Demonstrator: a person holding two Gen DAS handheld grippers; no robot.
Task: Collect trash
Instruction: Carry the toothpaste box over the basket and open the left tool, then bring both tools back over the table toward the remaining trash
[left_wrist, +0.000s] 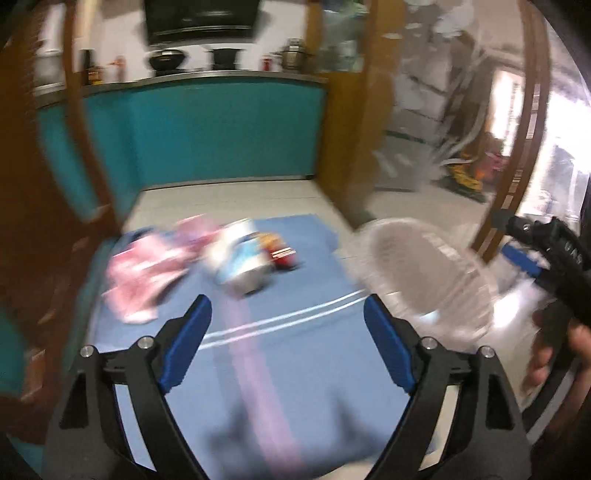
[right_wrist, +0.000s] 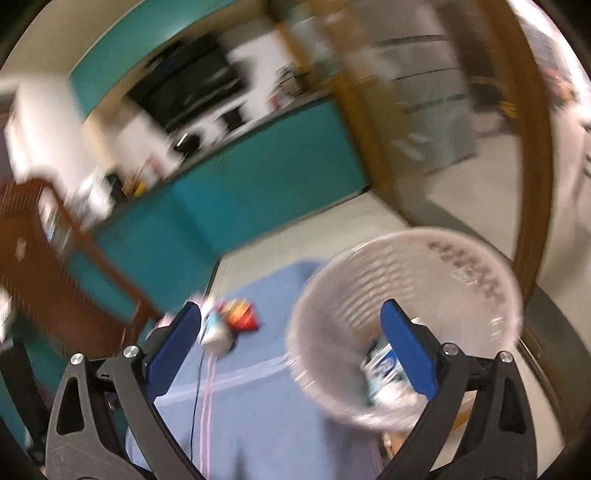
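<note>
- Blue-padded fingers (left_wrist: 192, 332) of the left gripper (left_wrist: 288, 328) stand wide apart with nothing between them, over a blue cloth (left_wrist: 295, 369) spread on the floor.
- Right gripper (right_wrist: 295, 343) likewise has its fingers spread wide; they frame the near rim of a white slotted wastebasket (right_wrist: 369, 295) without pressing on it.
- Trash lies in a loose heap on the far part of the blue cloth: a crumpled pink wrapper (left_wrist: 147, 269), just beside it a white and light-blue packet (left_wrist: 240, 254), and touching that a small red and orange snack bag (left_wrist: 282, 253).
- Inside the wastebasket, near its bottom, sits a blue and white package (right_wrist: 384, 369), probably a carton, though blur hides the detail.
- From the left wrist view the wastebasket (left_wrist: 424, 273) stands to the right of the heap, at the cloth's edge, tilted with its mouth towards the camera.
- A person's hand (left_wrist: 554, 350) shows at the right edge, on the black handle of the other gripper.
- Beyond the cloth, pale floor tiles (left_wrist: 229, 199) run to a teal cabinet front (left_wrist: 221, 129) under a surface bearing pots and bottles.
</note>
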